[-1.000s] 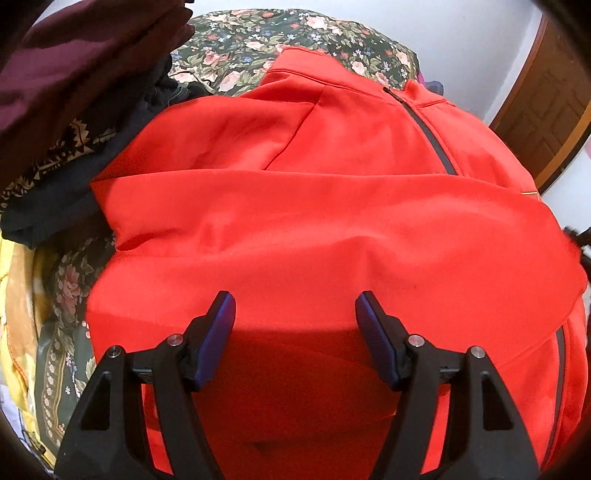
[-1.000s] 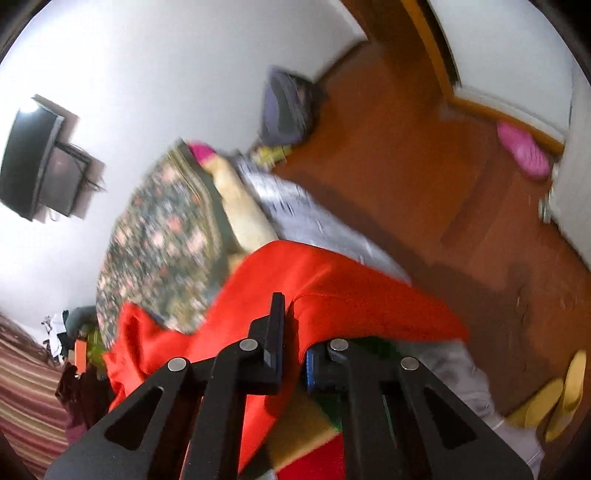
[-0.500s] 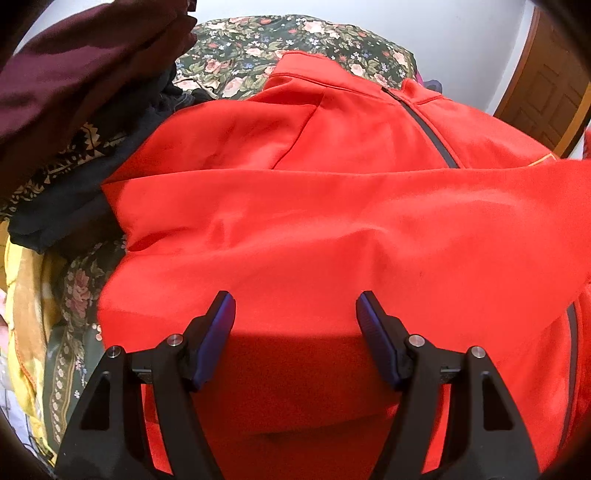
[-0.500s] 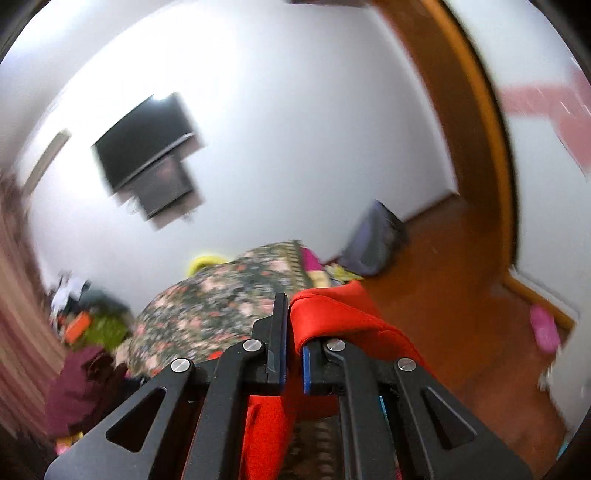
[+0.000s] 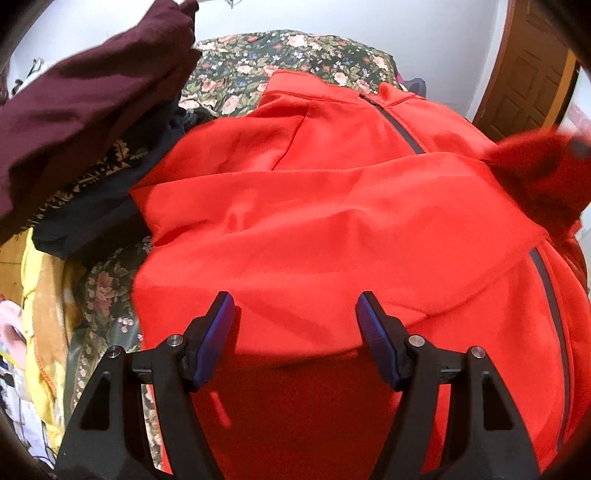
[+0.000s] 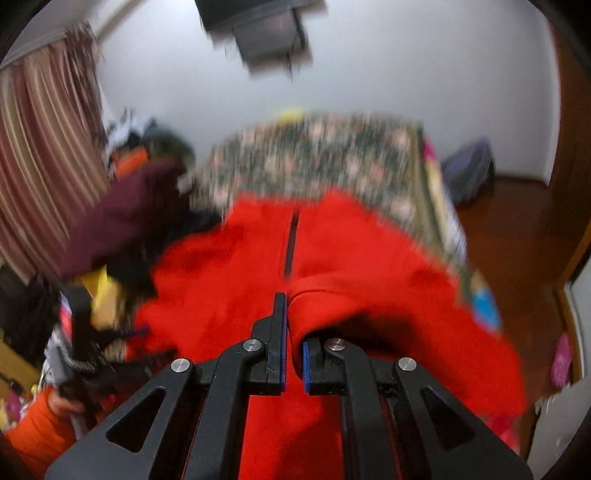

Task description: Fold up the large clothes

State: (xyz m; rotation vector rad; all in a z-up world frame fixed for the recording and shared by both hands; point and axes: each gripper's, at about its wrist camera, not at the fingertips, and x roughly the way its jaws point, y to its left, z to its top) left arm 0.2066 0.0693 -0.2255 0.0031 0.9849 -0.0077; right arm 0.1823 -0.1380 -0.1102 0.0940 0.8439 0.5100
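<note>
Since a second ago the right gripper has swung round from facing the floor and door to facing the bed, carrying its pinched fold of red cloth with it; that fold now shows at the right edge of the left wrist view, where it was not before. The left gripper has stayed hovering over the jacket, which has shifted only a little in its view.

In the left wrist view, left of the jaws lie a yellow blanket and the floral bedspread. Up and left of them a maroon garment sits on a dark garment. The left jaws stand wide apart, with nothing between them but the jacket's lower front lying beneath. Ahead of the jaws the jacket is spread on the bed with its collar away from them, one sleeve folded across the chest and the zipper running toward the collar. Right of the jaws hangs the raised red fold, with a wooden door beyond.

In the right wrist view, blurred, a curtain is far left and the maroon garment is left of the jaws. The right jaws are clamped on a fold of the jacket, which drapes over the right finger. Ahead lies the zipper, then the bedspread. A wall screen is above.
</note>
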